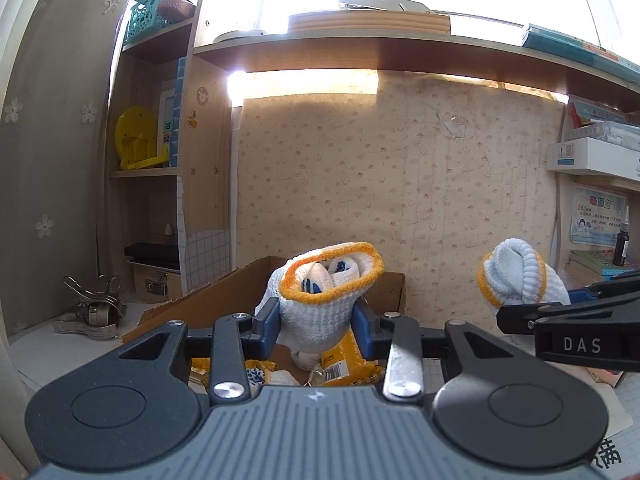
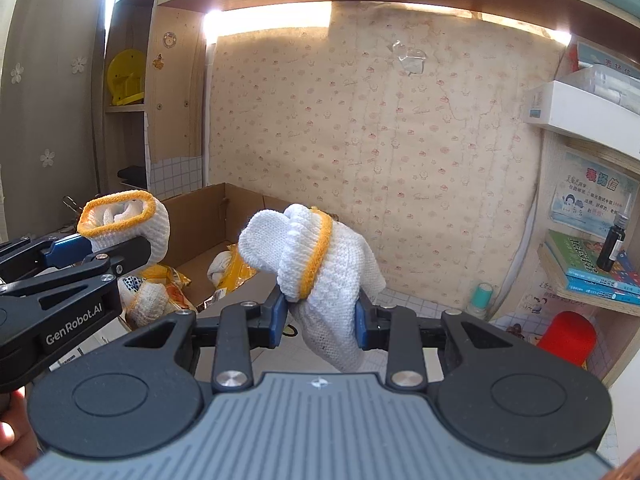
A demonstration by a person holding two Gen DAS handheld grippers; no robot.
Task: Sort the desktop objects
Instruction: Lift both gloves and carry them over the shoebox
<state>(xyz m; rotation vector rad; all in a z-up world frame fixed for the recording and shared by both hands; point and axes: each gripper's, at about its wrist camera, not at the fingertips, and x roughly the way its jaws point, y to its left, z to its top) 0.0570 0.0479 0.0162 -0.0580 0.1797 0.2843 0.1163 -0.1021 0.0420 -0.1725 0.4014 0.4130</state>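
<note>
Blue-padded and black-framed, the left gripper (image 1: pixel 316 320) pinches a white knitted glove with an orange cuff (image 1: pixel 320 300), cuff mouth gaping upward, held above the open brown cardboard box (image 1: pixel 224 300). Beside it, the right gripper (image 2: pixel 320 316) is clamped on a second white knitted glove, bunched and orange-banded (image 2: pixel 320 264), hanging clear of the desk. Down in the box lie yellow packets (image 2: pixel 236 272) and more gloves. Patterned beige wallpaper (image 2: pixel 380 140) fills the back.

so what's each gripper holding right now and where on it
Left gripper: a rolled white knit glove with orange cuff, pinched below the cuff. Right gripper: a second white orange-cuffed glove bundle, pinched mid-body.
</note>
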